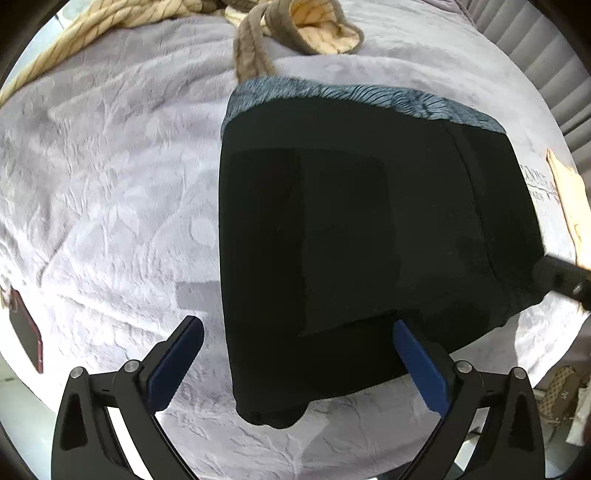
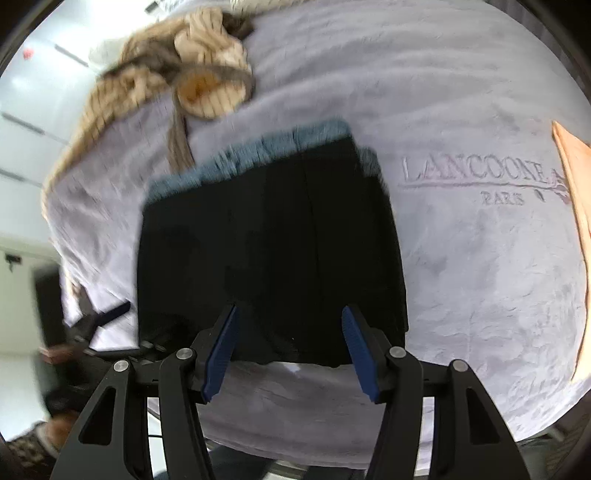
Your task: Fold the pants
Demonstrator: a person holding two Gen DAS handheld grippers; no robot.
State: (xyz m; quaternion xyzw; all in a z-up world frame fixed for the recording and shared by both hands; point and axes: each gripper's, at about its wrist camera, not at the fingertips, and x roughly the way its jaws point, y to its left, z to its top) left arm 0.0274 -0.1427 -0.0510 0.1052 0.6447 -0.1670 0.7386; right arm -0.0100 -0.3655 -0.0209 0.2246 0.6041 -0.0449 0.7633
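Reading "LANCOONEA PARIS": blanket [image 2: 480,258] embossing

"LANCOONEA PARIS" embossed on the lilac blanket [image 2: 480,258]

place: home bedroom | surface: bed under a lilac embossed plush blanket [image 2: 461,258] with stitched lettering | clutter: cream striped fleece garment [image 1: 321,26] heaped at the far edge | background: ribbed pale curtain [image 1: 546,59], white wall panels [image 2: 33,110]
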